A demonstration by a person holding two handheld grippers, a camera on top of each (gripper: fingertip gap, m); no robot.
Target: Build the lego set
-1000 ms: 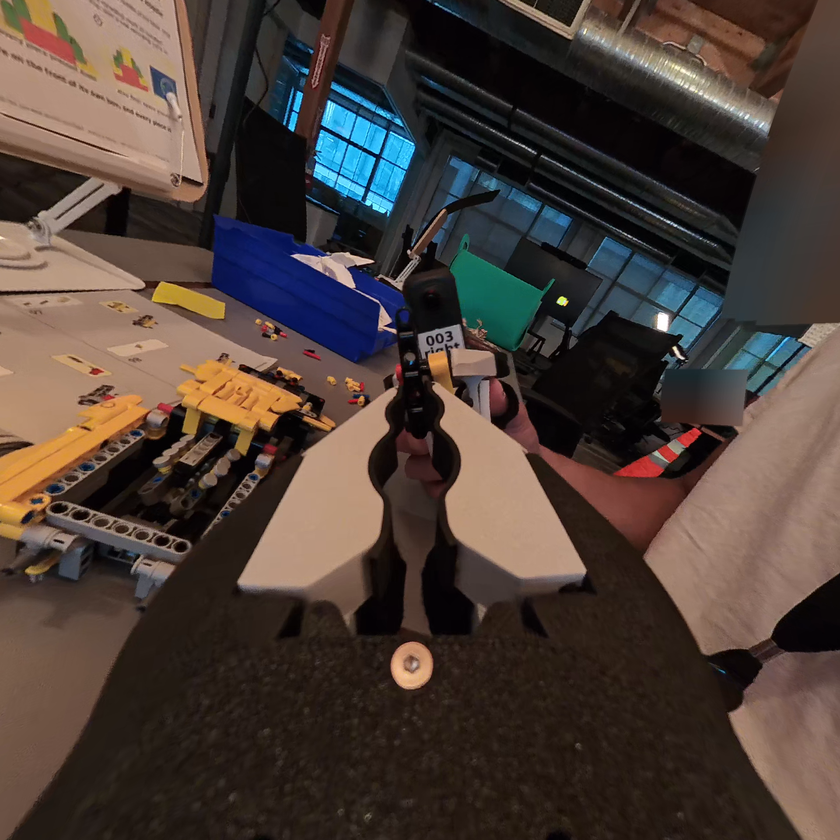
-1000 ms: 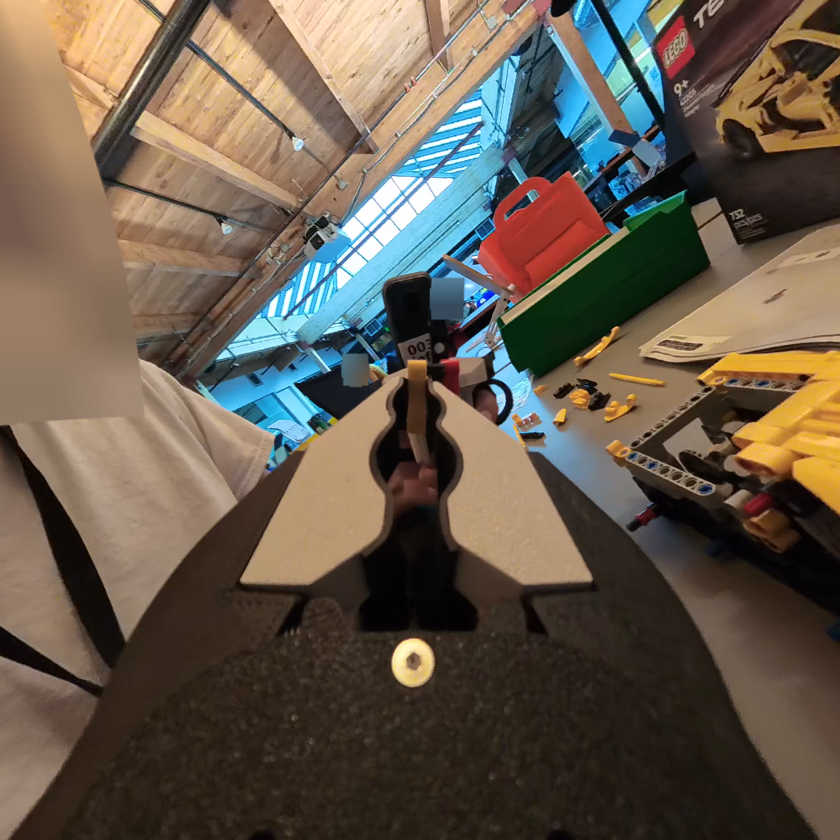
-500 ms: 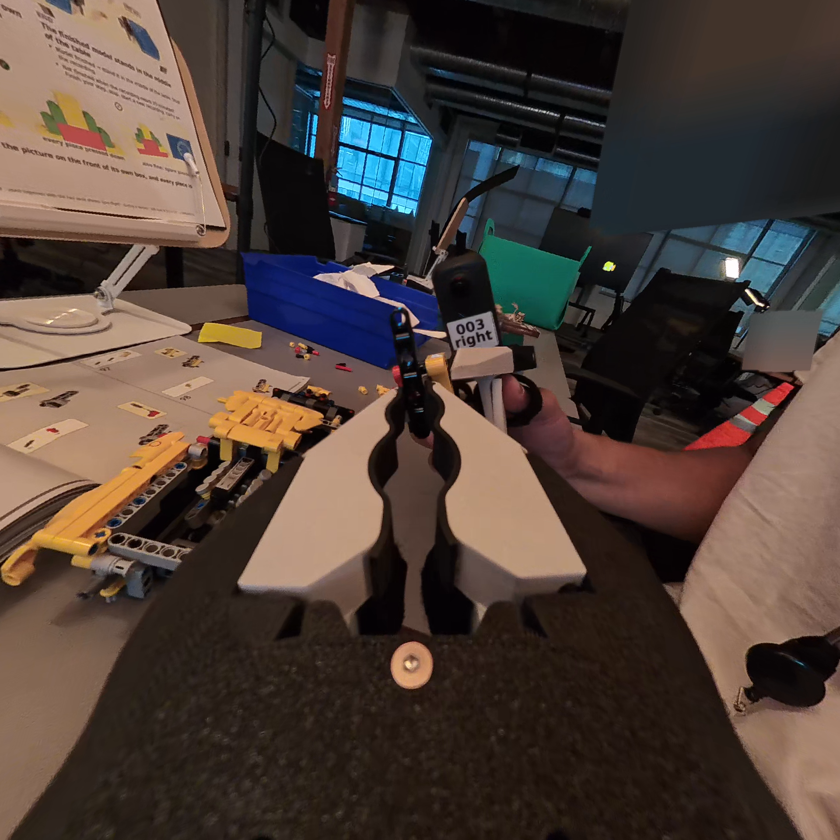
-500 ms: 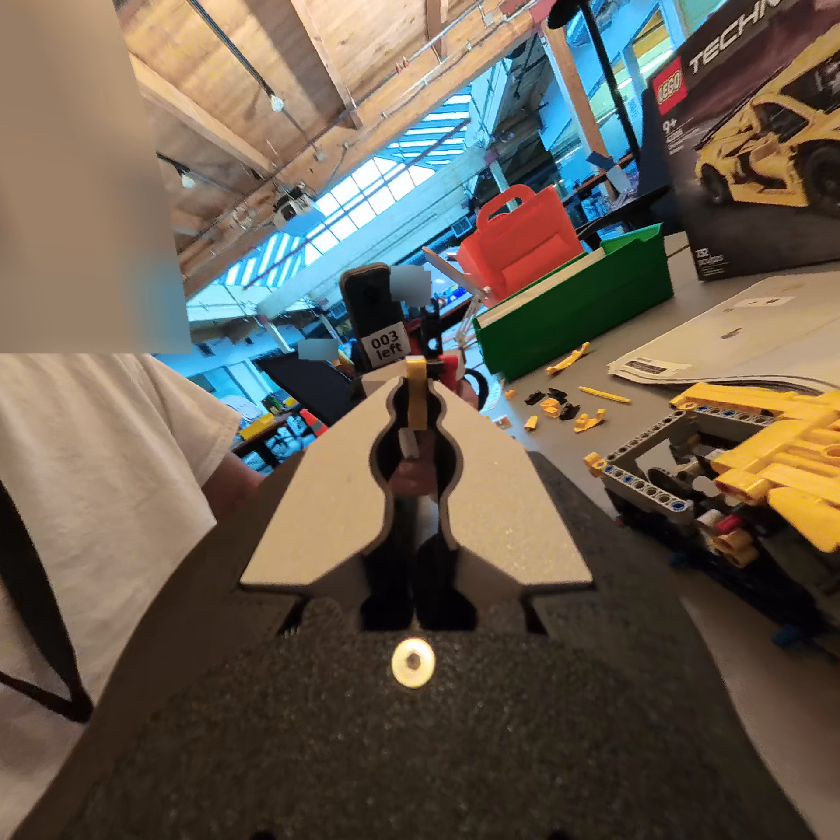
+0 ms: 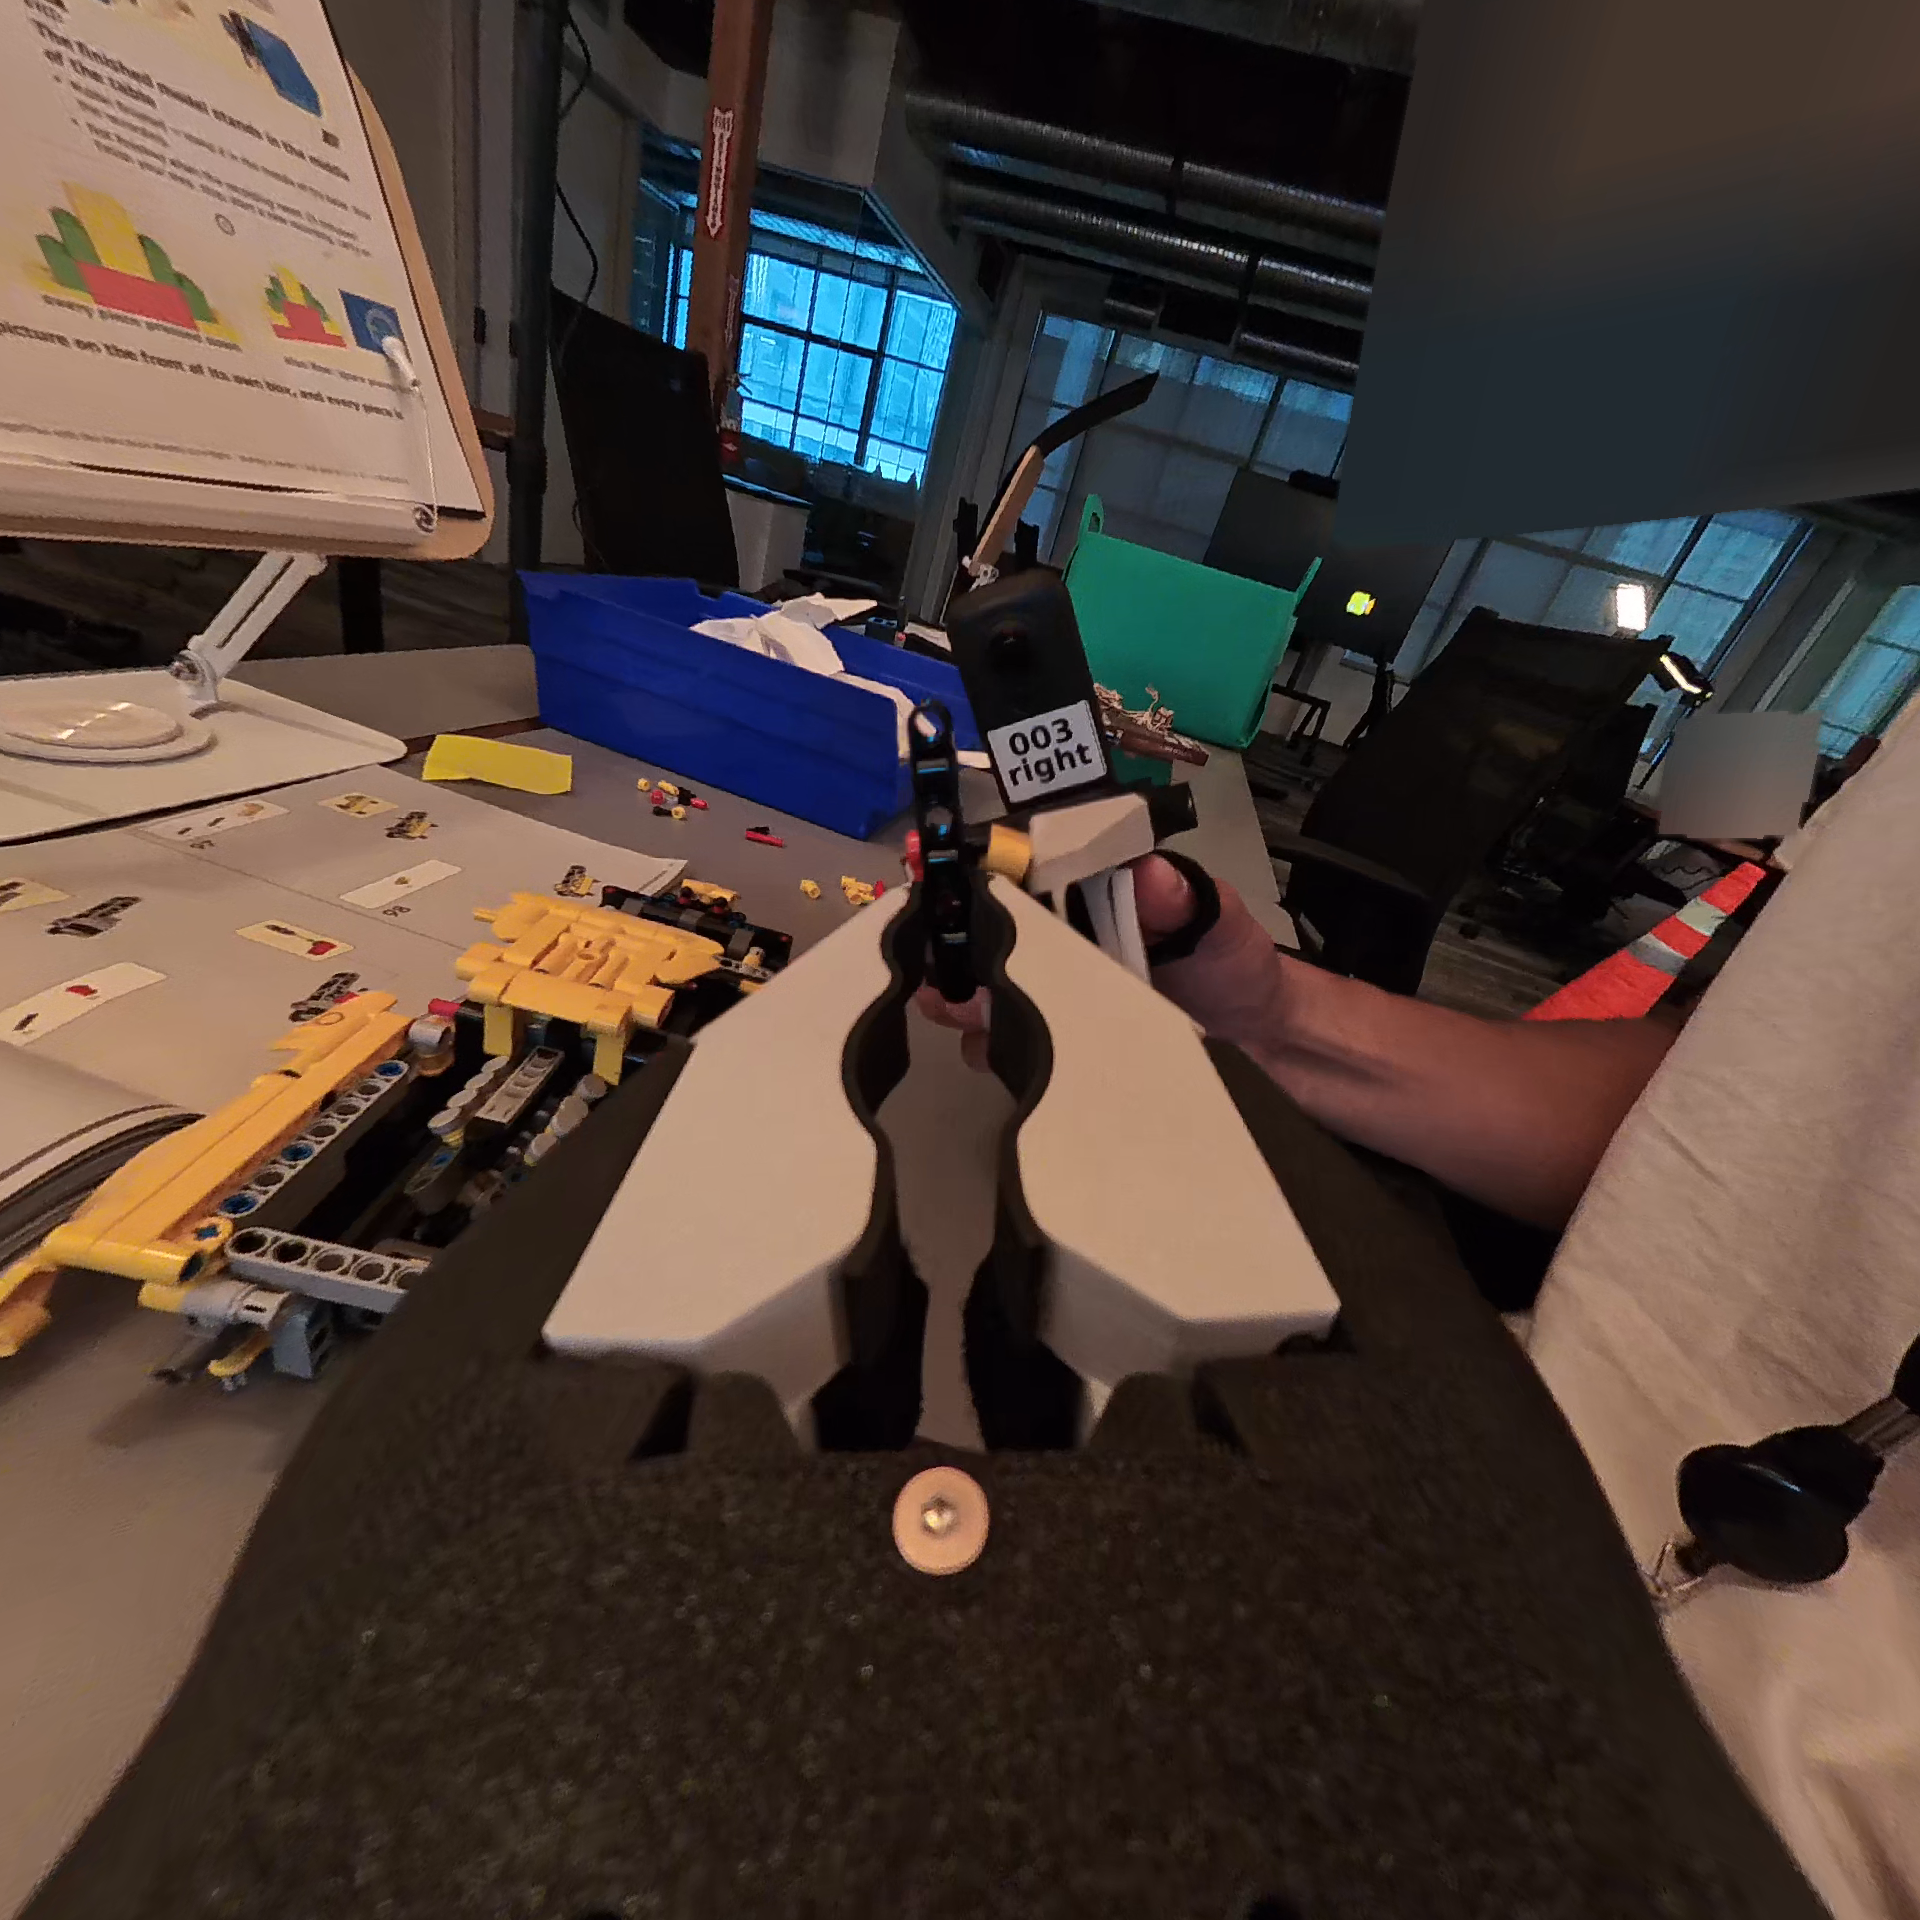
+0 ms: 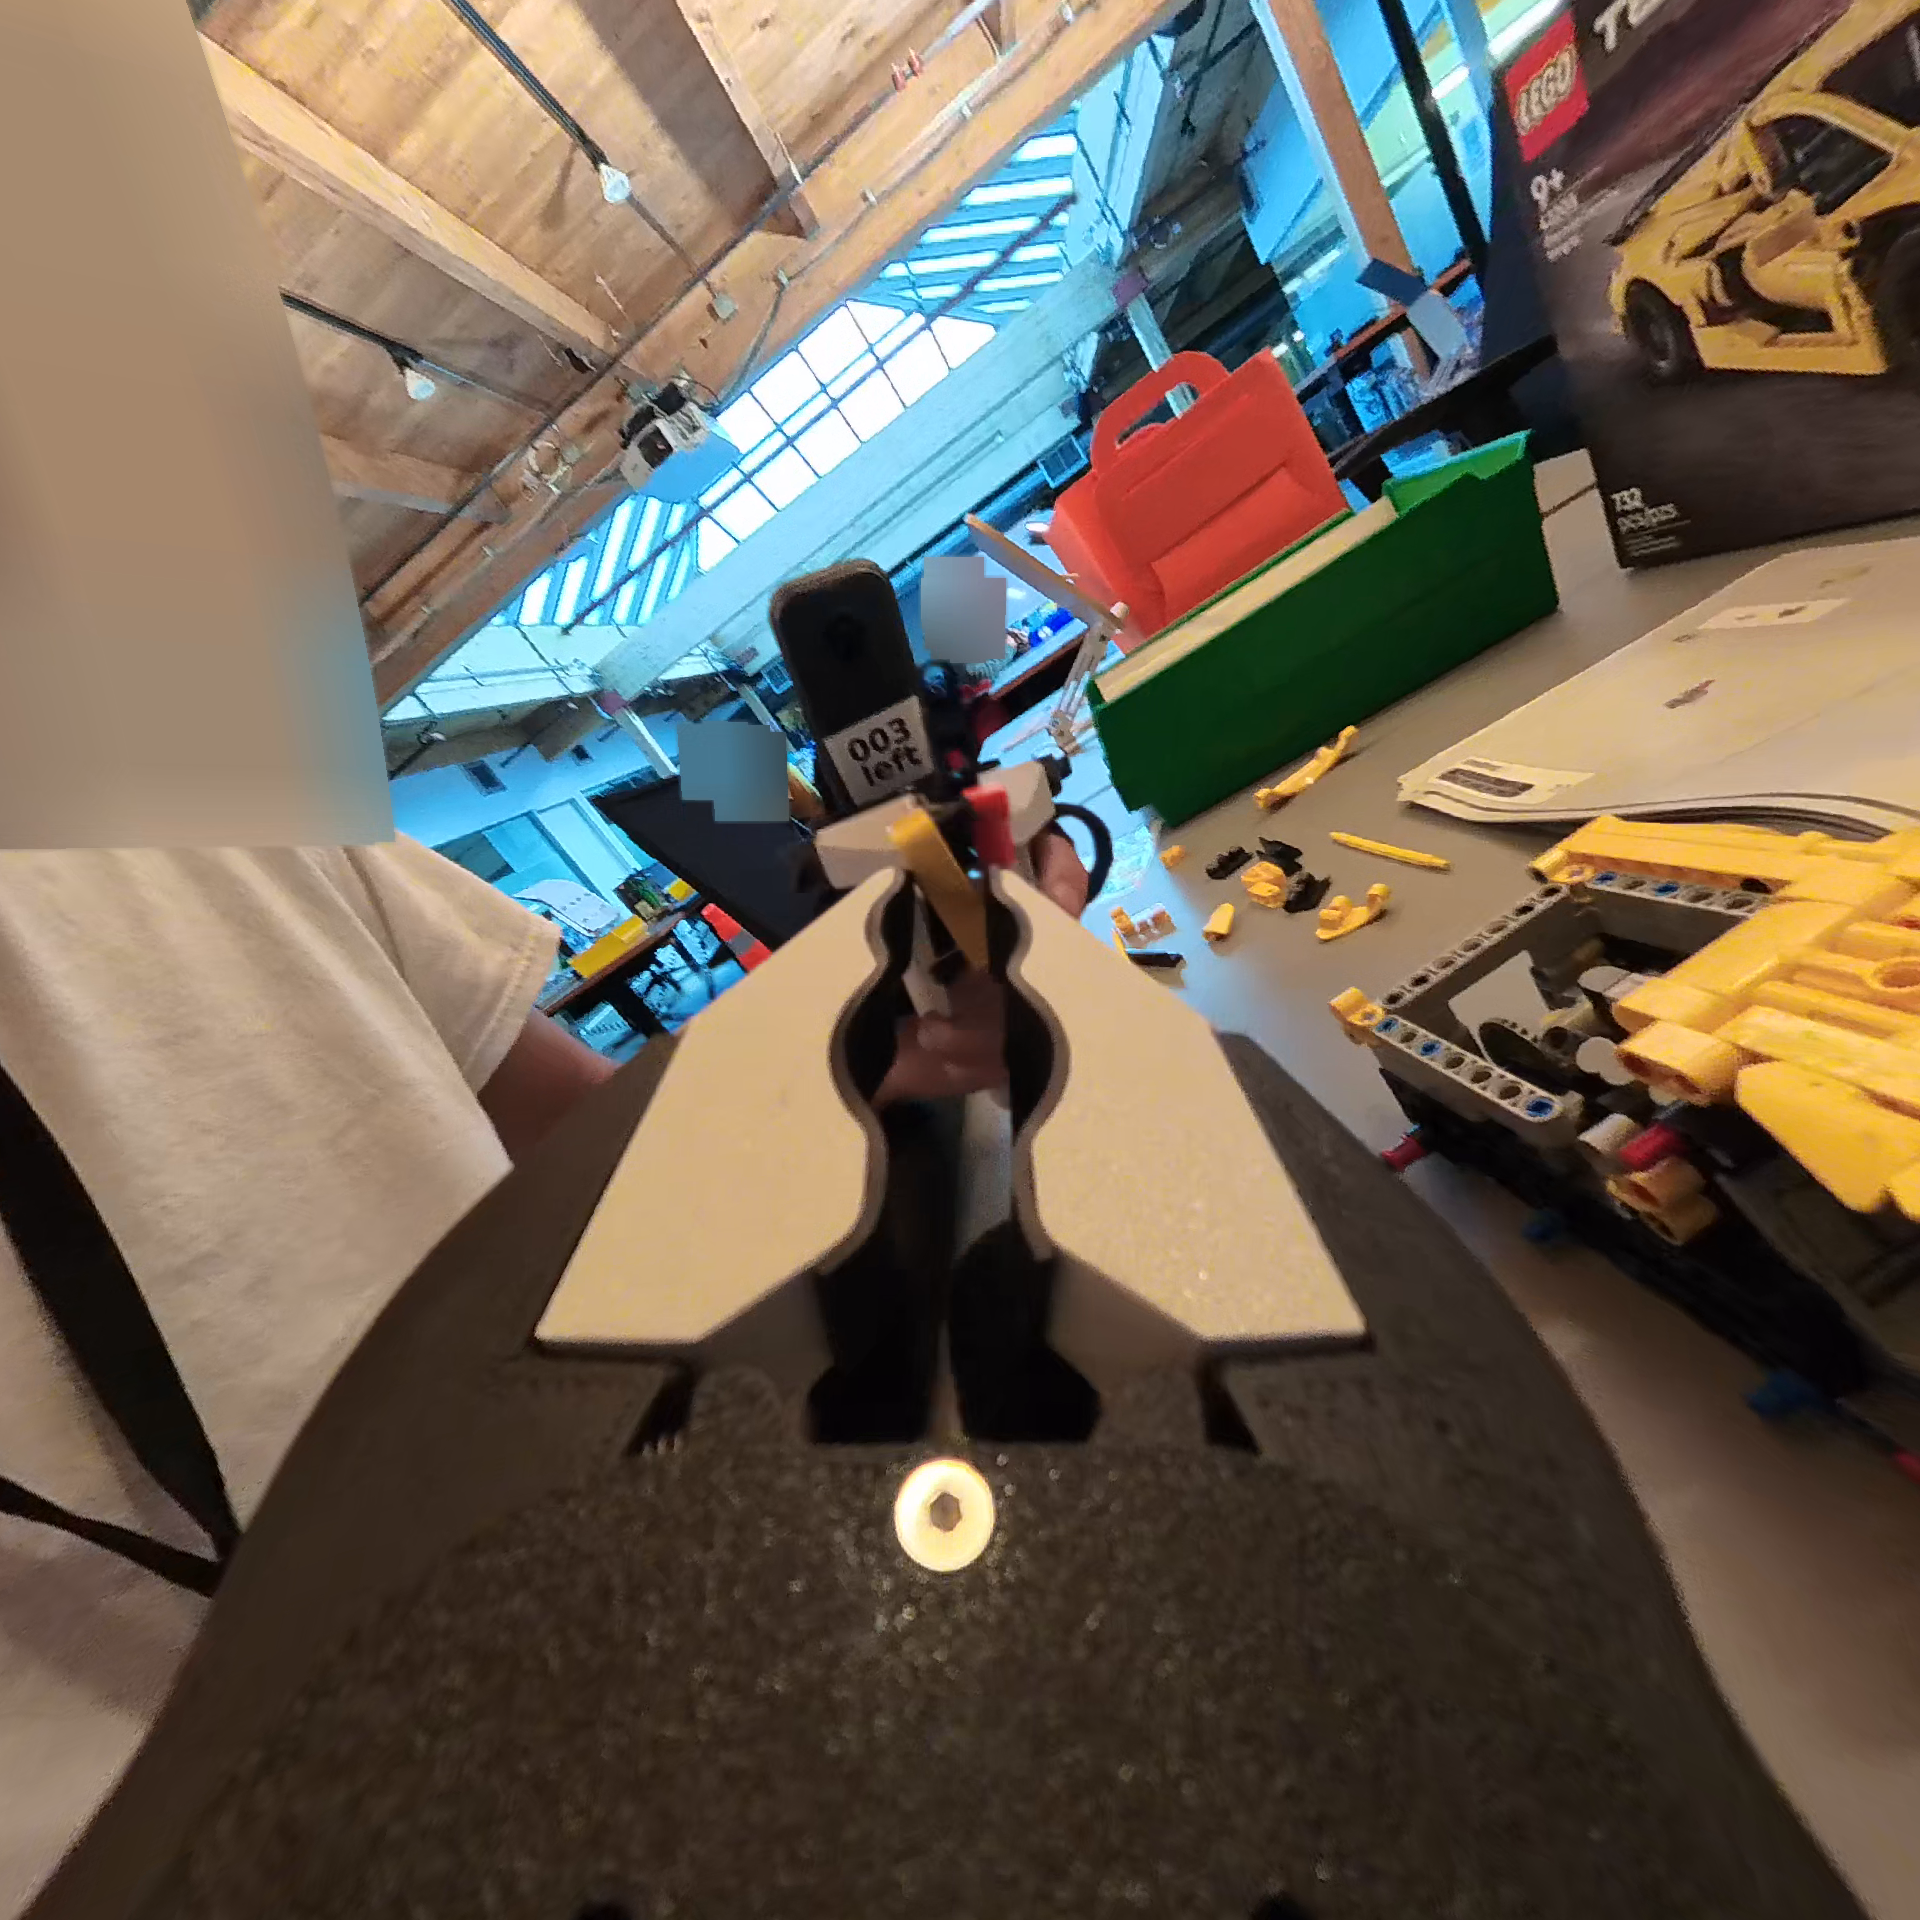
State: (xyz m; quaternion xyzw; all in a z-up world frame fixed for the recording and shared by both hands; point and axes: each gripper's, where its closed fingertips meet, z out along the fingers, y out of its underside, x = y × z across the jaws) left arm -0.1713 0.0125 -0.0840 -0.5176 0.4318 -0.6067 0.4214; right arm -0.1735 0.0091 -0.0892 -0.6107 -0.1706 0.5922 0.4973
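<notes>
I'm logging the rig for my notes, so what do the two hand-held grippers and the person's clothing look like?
Each hand-held gripper, left and right, has pale grey wedge-shaped fingers lined with wavy black pads, on a speckled black foam-like body with a central silver screw. Each carries an upright black camera with a white label. The person wears a white short-sleeved shirt.

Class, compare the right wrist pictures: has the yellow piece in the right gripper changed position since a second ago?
Yes. The yellow piece stood upright between the grey fingers before; now it tilts, top leaning left, against those same fingers.
</notes>
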